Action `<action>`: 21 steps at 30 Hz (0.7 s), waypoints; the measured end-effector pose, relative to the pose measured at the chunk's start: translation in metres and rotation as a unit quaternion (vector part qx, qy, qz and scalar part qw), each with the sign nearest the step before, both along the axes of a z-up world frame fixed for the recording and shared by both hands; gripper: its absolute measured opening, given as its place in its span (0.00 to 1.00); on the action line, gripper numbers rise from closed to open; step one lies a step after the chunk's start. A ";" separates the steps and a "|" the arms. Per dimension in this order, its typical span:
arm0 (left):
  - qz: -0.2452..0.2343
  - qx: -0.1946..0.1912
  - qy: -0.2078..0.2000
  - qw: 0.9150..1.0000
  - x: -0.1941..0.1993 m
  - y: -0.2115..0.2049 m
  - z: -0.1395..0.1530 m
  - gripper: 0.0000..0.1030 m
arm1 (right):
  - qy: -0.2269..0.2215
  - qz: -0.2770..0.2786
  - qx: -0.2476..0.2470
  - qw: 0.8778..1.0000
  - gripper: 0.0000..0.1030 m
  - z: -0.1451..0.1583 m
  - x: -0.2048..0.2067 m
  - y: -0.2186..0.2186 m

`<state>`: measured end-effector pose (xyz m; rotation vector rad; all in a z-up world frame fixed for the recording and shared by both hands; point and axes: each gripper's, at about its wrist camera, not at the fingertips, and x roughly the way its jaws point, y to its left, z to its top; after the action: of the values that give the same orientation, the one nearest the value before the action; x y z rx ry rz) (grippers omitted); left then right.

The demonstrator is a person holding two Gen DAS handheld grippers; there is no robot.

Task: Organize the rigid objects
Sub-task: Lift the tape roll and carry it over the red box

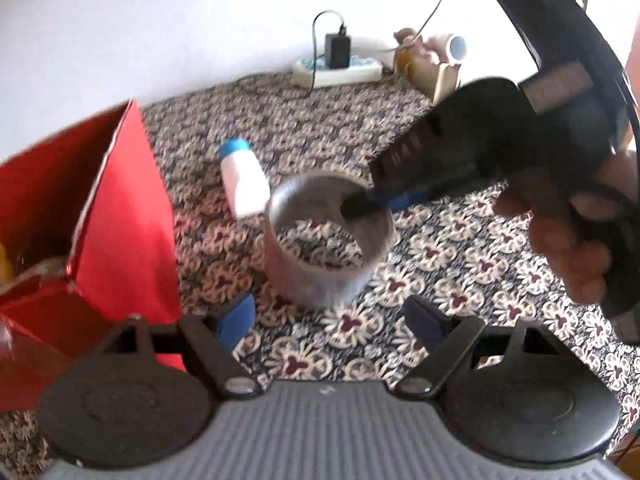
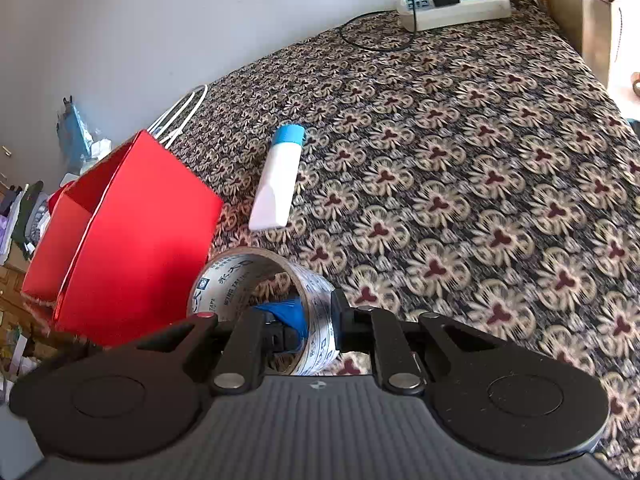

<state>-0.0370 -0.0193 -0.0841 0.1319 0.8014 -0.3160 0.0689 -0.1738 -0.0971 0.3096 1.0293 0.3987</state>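
A roll of clear tape [image 1: 328, 240] hangs over the patterned cloth. My right gripper [image 2: 318, 324] is shut on the tape roll's wall [image 2: 316, 312], one finger inside the ring and one outside; it also shows in the left wrist view [image 1: 368, 204]. My left gripper [image 1: 332, 320] is open and empty just below the roll. A white tube with a blue cap [image 2: 280, 176] lies on the cloth beside the roll, also seen in the left wrist view [image 1: 244, 180]. A red paper bag [image 2: 120, 232] stands open at the left.
A white power strip [image 2: 456, 4] with a black adapter lies at the far edge by the wall. A tan paper bag [image 2: 588, 28] with a cup stands at the far right. The red bag also shows in the left wrist view [image 1: 92, 216].
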 end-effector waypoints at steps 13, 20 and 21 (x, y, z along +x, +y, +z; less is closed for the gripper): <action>-0.054 0.019 -0.013 0.998 -0.005 -0.030 -0.005 0.84 | 0.019 -0.009 0.005 1.000 0.00 -0.004 -0.027 -0.027; -0.061 0.030 -0.021 0.997 -0.011 -0.044 -0.006 0.80 | 0.011 -0.018 0.024 0.999 0.00 -0.001 -0.042 -0.033; -0.060 0.026 -0.021 0.998 -0.012 -0.043 -0.005 0.79 | 0.008 -0.017 0.025 0.999 0.00 0.002 -0.044 -0.033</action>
<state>-0.0489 -0.0623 -0.0893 0.2352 0.7618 -0.4043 0.0253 -0.2068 -0.0951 0.3765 1.0298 0.3921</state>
